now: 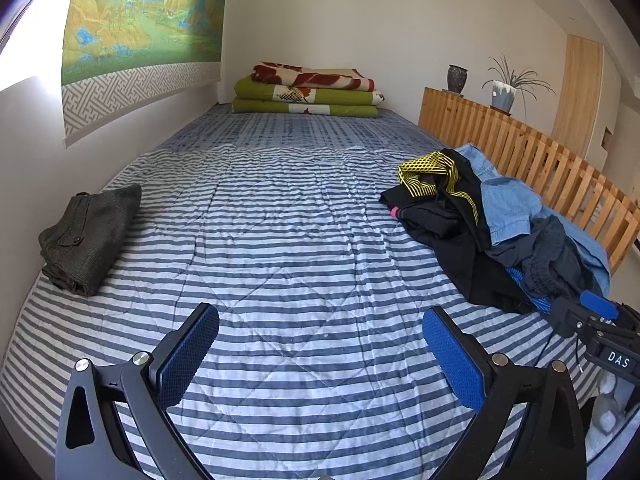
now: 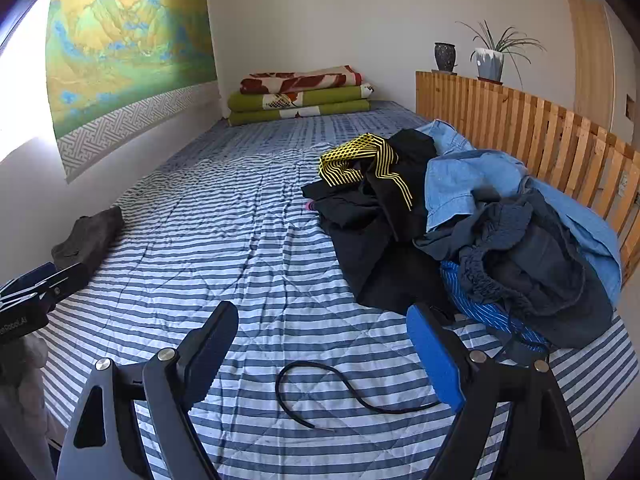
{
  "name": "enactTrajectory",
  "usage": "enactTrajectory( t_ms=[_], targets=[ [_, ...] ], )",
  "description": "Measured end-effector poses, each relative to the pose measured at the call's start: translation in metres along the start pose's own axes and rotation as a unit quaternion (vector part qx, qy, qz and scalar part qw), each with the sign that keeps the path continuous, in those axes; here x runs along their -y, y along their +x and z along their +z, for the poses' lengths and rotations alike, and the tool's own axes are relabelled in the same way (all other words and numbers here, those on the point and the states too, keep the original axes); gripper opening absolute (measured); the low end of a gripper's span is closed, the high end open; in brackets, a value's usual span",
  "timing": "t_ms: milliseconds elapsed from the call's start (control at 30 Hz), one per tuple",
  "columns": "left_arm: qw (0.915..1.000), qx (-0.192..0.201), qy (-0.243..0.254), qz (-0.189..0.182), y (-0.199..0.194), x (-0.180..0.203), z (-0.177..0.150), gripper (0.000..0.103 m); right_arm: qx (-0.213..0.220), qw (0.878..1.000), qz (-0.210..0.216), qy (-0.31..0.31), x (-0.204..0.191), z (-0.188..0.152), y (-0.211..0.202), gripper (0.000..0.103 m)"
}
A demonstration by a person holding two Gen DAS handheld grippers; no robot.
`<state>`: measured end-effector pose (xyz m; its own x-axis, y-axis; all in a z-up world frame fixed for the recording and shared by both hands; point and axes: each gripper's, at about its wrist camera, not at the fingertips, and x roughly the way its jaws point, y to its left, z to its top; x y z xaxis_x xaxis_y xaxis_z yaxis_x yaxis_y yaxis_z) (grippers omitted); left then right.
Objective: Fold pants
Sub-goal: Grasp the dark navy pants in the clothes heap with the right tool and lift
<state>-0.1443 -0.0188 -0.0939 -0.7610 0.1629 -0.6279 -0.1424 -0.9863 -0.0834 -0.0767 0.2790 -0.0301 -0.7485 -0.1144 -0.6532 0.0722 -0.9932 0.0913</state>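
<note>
A heap of clothes (image 2: pixel 480 224) lies on the right side of the striped bed (image 2: pixel 240 240): black garments with yellow trim, a light blue denim piece and dark grey pants with an elastic waist (image 2: pixel 532 256). In the left wrist view the same heap of clothes (image 1: pixel 492 224) lies far right. Dark folded pants (image 1: pixel 88 236) rest at the bed's left edge, seen smaller as folded pants (image 2: pixel 90 240) in the right wrist view. My left gripper (image 1: pixel 320 324) hangs open over bare quilt. My right gripper (image 2: pixel 322 328) is open just left of the heap, nothing between its fingers.
A black cord (image 2: pixel 320 392) curls on the quilt under my right gripper. Folded blankets (image 1: pixel 308 92) are stacked at the bed's far end. A wooden slatted rail (image 2: pixel 540 136) runs along the right side, with a vase and a potted plant (image 2: pixel 490 60) on it. A wall borders the left.
</note>
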Motion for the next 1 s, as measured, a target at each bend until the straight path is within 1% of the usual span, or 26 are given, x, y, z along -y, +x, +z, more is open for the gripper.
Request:
enactTrajectory(
  t_ms=[100,167,267,400,533,567,600,667,733,800,833,933,967,1000],
  targets=[
    [0.9999,-0.012,0.011,0.001,0.013,0.006,-0.005,0.103,-0.015,1.000,-0.004,0.015,0.016,-0.002,0.008,0.081],
    [0.9997,-0.022,0.014,0.003,0.023,0.011,-0.009,0.103,-0.025,0.999,-0.002,0.022,0.026,-0.001,0.012,0.076],
    [0.9992,-0.038,0.009,-0.006,0.035,0.013,-0.012,0.103,-0.027,0.999,-0.010,0.035,0.047,0.004,0.014,0.071],
    [0.9989,-0.046,0.007,-0.006,0.045,0.012,-0.014,0.103,-0.025,0.998,-0.032,0.056,0.085,0.014,0.019,0.070],
    [0.9984,-0.056,-0.004,-0.011,0.054,0.008,-0.014,0.103,-0.045,0.996,-0.044,0.070,0.131,0.030,0.040,0.070],
    [0.9983,-0.057,-0.005,-0.012,0.056,0.008,-0.014,0.103,-0.050,0.995,-0.054,0.068,0.140,0.034,0.047,0.070],
    [0.9983,-0.058,-0.005,-0.011,0.058,0.008,-0.014,0.103,-0.052,0.994,-0.075,0.066,0.148,0.039,0.053,0.071],
    [0.9980,-0.063,-0.005,-0.010,0.062,0.007,-0.014,0.103,-0.056,0.992,-0.104,0.047,0.159,0.047,0.068,0.072],
    [0.9975,-0.070,-0.006,-0.007,0.068,0.006,-0.014,0.103,-0.079,0.990,-0.114,0.035,0.166,0.055,0.089,0.075],
    [0.9970,-0.077,-0.007,-0.001,0.074,0.003,-0.016,0.103,-0.113,0.989,-0.092,0.040,0.171,0.059,0.110,0.076],
    [0.9968,-0.080,-0.007,0.001,0.077,0.001,-0.017,0.103,-0.124,0.987,-0.089,0.046,0.173,0.058,0.119,0.076],
    [0.9962,-0.085,-0.015,0.006,0.081,-0.008,-0.016,0.103,-0.154,0.982,-0.106,0.035,0.171,0.057,0.144,0.076],
    [0.9961,-0.086,-0.019,0.006,0.081,-0.012,-0.016,0.103,-0.164,0.980,-0.112,0.030,0.170,0.057,0.150,0.070],
    [0.9961,-0.085,-0.023,0.007,0.081,-0.015,-0.015,0.103,-0.172,0.978,-0.111,0.030,0.171,0.056,0.155,0.058]
  ],
)
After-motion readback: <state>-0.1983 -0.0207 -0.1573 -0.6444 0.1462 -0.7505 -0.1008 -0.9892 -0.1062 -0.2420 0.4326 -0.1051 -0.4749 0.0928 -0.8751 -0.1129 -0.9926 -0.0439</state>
